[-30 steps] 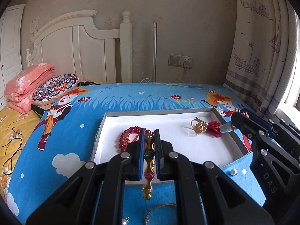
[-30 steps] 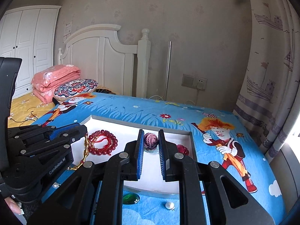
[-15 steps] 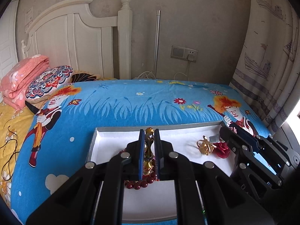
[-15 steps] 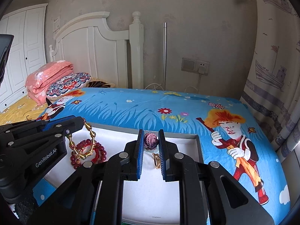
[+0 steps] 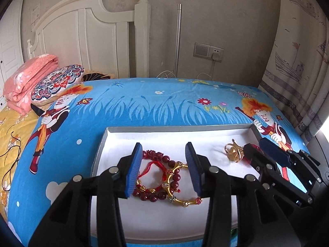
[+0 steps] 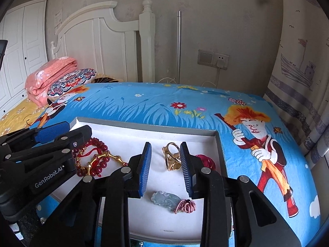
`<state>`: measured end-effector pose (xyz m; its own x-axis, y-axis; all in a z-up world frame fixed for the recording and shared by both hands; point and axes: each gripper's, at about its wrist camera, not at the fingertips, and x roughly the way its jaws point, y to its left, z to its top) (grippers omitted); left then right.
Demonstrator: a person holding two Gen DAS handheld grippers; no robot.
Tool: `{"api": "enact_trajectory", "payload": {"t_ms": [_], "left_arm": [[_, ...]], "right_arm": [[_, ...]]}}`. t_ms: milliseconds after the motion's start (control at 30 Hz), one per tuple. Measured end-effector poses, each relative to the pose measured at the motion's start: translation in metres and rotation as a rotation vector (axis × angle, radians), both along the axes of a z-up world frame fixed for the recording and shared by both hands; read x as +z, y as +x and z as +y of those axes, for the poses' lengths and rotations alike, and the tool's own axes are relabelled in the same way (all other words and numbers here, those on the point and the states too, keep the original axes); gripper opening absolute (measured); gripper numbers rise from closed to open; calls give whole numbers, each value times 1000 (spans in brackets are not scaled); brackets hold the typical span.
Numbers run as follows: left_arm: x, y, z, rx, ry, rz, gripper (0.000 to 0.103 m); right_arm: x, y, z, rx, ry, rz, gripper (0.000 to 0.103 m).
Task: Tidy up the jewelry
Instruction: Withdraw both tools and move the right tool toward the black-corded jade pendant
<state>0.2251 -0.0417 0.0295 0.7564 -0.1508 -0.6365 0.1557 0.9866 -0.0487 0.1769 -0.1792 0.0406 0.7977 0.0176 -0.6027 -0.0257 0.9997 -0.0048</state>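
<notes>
A white tray (image 5: pixel 176 128) with a grey rim lies on the blue cartoon bedspread. My left gripper (image 5: pixel 164 168) hangs over the tray's left part with its jaws opening and nothing pressed between the pads. Below it a gold bracelet (image 5: pixel 176 185) lies across a red bead bracelet (image 5: pixel 156 193). My right gripper (image 6: pixel 165 168) is over the tray's right part (image 6: pixel 144 124), jaws also opening and empty. Under it lies a pale jade pendant (image 6: pixel 164 200) with a pink knot (image 6: pixel 186 205). A gold ring (image 6: pixel 171 158) and a red ornament (image 6: pixel 205 160) rest just beyond its fingertips.
A patterned pillow (image 5: pixel 57 84) and a folded pink blanket (image 5: pixel 30 76) sit at the bed's far left by the white headboard (image 5: pixel 98 37). A curtain (image 5: pixel 298 61) hangs on the right. Each gripper shows in the other's view: left gripper (image 6: pixel 76 131), right gripper (image 5: pixel 256 147).
Both grippers have opened. The gold bracelet left the left jaws and now lies on the red beads; the pendant with the pink knot left the right jaws and lies in the tray.
</notes>
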Motion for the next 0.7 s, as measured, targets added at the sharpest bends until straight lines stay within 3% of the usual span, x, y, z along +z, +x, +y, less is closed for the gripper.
{"api": "enact_trajectory", "payload": {"t_ms": [300, 433, 700], "left_arm": [[9, -23, 31, 72, -53, -28, 90], [11, -52, 41, 88, -50, -73, 95], [-5, -112, 57, 101, -23, -112, 97]], "right_arm": [[7, -24, -9, 10, 30, -8, 30], [5, -50, -11, 22, 50, -16, 40], [-15, -106, -6, 49, 61, -17, 40]]}}
